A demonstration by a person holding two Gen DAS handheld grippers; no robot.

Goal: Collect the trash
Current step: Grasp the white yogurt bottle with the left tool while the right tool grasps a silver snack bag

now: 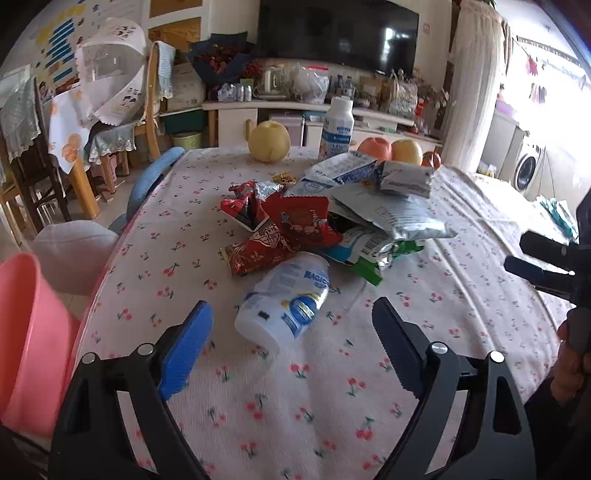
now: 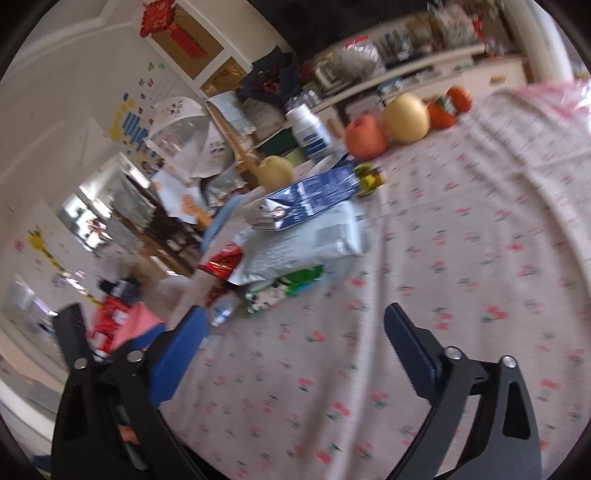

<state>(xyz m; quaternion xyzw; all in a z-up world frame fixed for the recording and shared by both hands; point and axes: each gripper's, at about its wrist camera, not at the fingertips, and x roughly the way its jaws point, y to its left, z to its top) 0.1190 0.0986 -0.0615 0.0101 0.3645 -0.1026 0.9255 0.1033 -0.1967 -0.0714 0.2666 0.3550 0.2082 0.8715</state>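
A cherry-print tablecloth [image 1: 177,236] covers the table, a pink bin [image 1: 26,332] at its left edge. Mid-table lies the trash pile [image 1: 332,218], fruit [image 1: 268,142] and an upright bottle [image 1: 337,127] behind. A fallen white bottle [image 1: 286,299] lies nearest. The left gripper [image 1: 291,332] and right gripper [image 2: 295,328] hover with jaws apart, holding nothing.

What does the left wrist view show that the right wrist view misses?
Left wrist only: the pink bin at the table's left edge, the television, the washing machine, and the right gripper seen from the side. Right wrist only: the red wall ornament. Both: the wrapper pile, the upright white bottle, the cherry tablecloth.
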